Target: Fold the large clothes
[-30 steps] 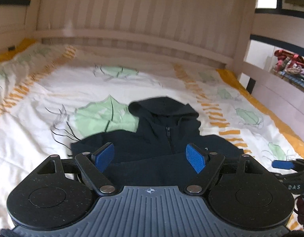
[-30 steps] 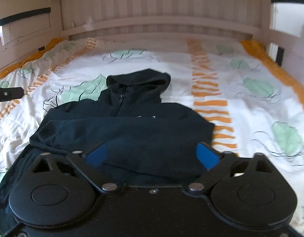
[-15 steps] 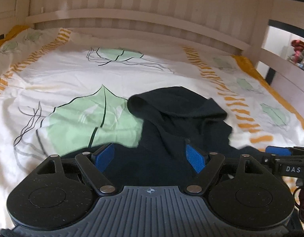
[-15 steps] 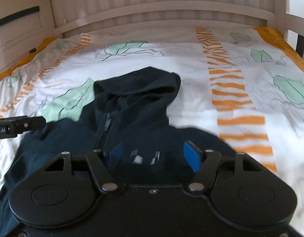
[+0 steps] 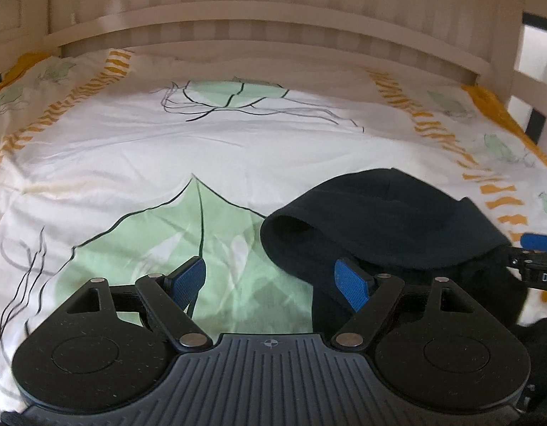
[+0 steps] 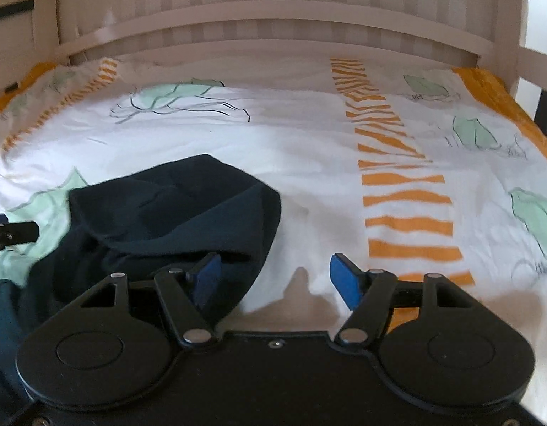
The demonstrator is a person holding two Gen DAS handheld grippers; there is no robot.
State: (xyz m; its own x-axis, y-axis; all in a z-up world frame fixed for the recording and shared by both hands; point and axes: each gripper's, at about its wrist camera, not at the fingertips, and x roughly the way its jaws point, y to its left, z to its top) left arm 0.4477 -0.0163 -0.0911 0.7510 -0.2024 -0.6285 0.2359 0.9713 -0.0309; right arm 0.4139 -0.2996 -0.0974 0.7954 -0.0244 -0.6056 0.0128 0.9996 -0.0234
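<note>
Left wrist view: your left tool [image 5: 270,278] stands with its blue pads spread, nothing pinched. One pad hangs over the green leaf print of the bed cover [image 5: 131,163]; the other sits at the near edge of the hood [image 5: 387,220] of the dark hoodie [image 5: 344,298]. The tool straddles that side of the neckline because a grip there would control one shoulder of the garment.

Right wrist view: your right tool [image 6: 273,277] mirrors this arrangement. Its jaws have just been closing but remain apart, with no cloth pressed between them. One pad overlaps the dark fabric just below the hood [image 6: 174,202]; the other is over bare white cover. In the left wrist view, the tip of the right tool appears at the picture's right edge, just beside the hood, so the two tools flank it.

The hoodie lies flat on the bed, roughly midway between the two side edges and well short of the headboard [image 5: 273,21]. The hood points toward the headboard and the body runs back beneath both tools, out of sight.

Judgement: this is the approach stage before a grasp at the collar line. Paired symmetric holds keep the fold edge straight. Confirm each pad pair takes the fabric, not the cover beneath it.
</note>
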